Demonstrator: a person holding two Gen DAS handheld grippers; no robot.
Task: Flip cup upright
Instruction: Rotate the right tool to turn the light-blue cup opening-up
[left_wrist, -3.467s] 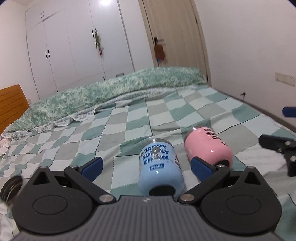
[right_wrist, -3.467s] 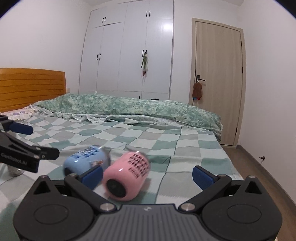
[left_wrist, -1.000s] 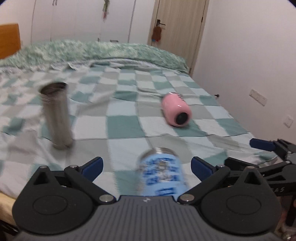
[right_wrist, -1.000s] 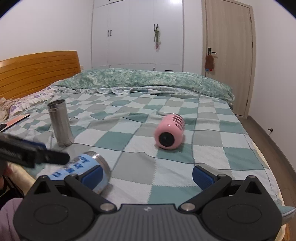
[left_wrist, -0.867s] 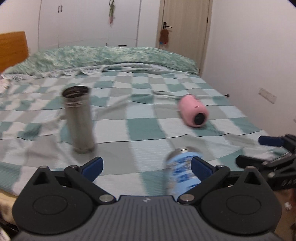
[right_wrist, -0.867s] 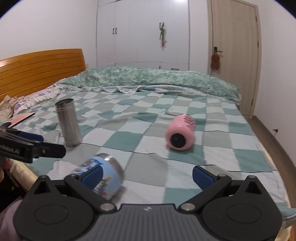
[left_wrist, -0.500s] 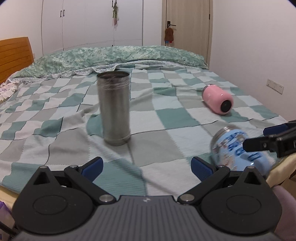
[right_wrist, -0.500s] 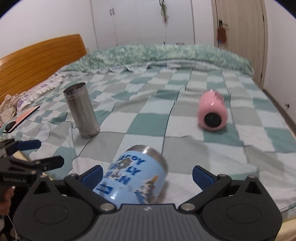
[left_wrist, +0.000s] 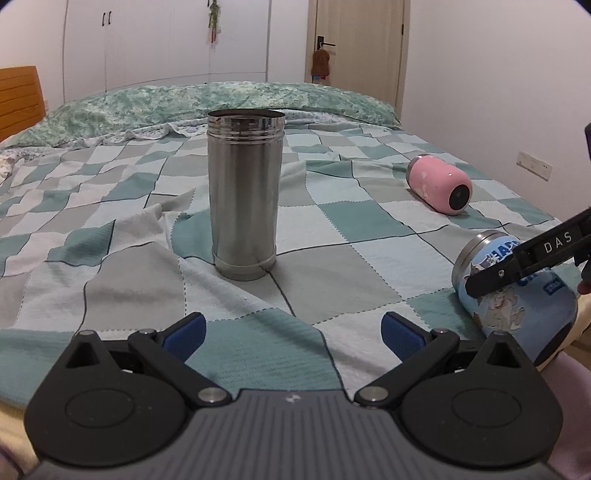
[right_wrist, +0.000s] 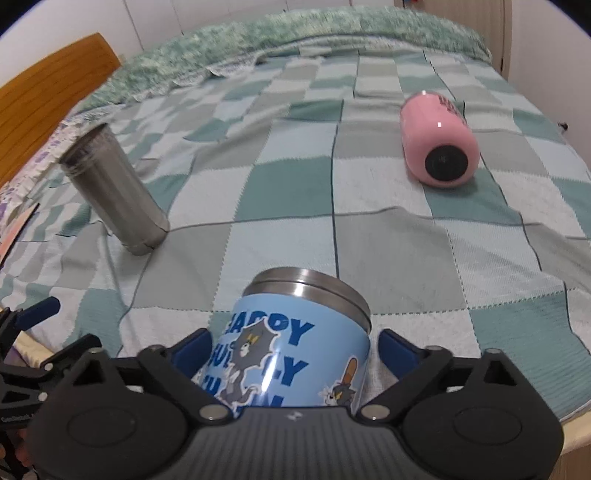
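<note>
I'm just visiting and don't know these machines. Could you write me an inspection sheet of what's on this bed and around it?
Surface: checked bedspread, wrinkled, on a bed.
Job's things: blue cup tilted between the right gripper's fingers; pink cup on its side; steel cup upright.
Clutter: flat item at the bed's left edge, unclear.
Grippers: right gripper around the blue cup, contact unclear; left gripper open, empty.
Cables: nothing seen.
Surroundings: wooden headboard, wardrobe, door.
</note>
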